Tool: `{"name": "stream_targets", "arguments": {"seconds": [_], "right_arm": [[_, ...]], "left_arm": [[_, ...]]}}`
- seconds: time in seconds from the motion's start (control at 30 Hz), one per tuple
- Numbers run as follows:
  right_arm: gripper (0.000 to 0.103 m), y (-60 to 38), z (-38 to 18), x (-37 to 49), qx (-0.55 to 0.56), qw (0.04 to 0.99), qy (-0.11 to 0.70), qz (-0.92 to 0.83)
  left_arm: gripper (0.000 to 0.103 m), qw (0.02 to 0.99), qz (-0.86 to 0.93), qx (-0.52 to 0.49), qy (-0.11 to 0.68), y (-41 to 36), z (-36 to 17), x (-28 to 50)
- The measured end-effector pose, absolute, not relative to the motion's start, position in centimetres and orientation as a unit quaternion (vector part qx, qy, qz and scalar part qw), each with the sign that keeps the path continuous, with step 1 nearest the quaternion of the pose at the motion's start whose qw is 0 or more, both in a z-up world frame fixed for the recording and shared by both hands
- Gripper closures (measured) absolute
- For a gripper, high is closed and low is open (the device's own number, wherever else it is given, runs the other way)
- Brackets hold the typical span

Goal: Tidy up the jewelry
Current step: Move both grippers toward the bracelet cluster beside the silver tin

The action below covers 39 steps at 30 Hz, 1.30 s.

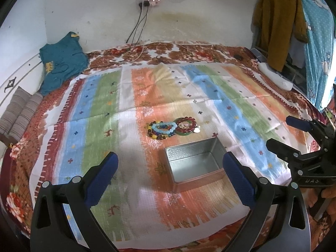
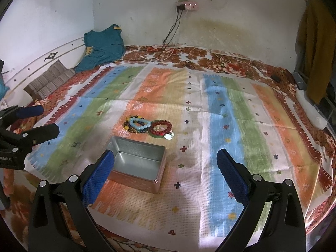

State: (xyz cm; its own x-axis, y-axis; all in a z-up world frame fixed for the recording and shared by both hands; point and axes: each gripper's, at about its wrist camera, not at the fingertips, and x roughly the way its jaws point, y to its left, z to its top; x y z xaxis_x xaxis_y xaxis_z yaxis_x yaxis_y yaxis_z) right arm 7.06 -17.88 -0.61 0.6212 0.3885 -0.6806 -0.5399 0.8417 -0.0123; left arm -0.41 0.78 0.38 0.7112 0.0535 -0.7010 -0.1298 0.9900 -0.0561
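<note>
I see a bed (image 1: 210, 52) with a flowered blanket filling both views, and over it a striped cloth (image 1: 100, 109) in blue, green, orange and white, which is my working surface. Near the middle of that cloth sits an open metal tin (image 1: 194, 162), empty, its lid nowhere in sight. Just beyond the tin, apart from it, lies the jewelry: a small heap of beaded bracelets (image 1: 173, 127), a pale blue strand and a dark mixed strand on the left side (image 2: 137, 125), red beads over a green bangle on the right side (image 2: 160, 128), with a little silver charm at the edge. My left gripper (image 1: 171, 176) hangs above the near cloth with its jaws spread wide and nothing between them; my right gripper (image 2: 164, 173) is likewise released and empty, the tin partly behind its left finger in its own view. I judge the bracelets light and limp on elastic cord, the round beads slick, so a pinch on a single bead may slip; the strands overlap, so lifting one could drag another. The bangle looks rigid and possibly brittle. I would close across a strand where it lies free of the rest, on the heap's outer edge, and carry it the short way to the tin.
</note>
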Motion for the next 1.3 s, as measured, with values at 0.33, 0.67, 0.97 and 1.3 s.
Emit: {"name": "stream_targets", "arguments": {"seconds": [0.33,0.67,0.97,1.3], "right_arm": [[0.004,-17.4,-1.4,7.4,-0.115,0.889,0.361,0.259],[0.004,-16.4,-2.1,10.2,-0.126,0.874,0.390,0.260],[0.004,-15.5,-2.6,13.9,-0.119,0.870,0.415,0.239],[0.004,-14.0,-3.9,17.0,-0.131,0.859,0.437,0.231]], "left_arm": [[0.005,0.918,0.053,-0.055,0.390,0.9,0.0,-0.1],[0.006,0.898,0.086,-0.068,0.425,2.2,-1.3,2.6],[0.006,0.878,0.117,-0.108,0.451,4.7,-1.9,7.0],[0.006,0.865,0.134,-0.090,0.476,5.4,-3.0,10.2]]}}
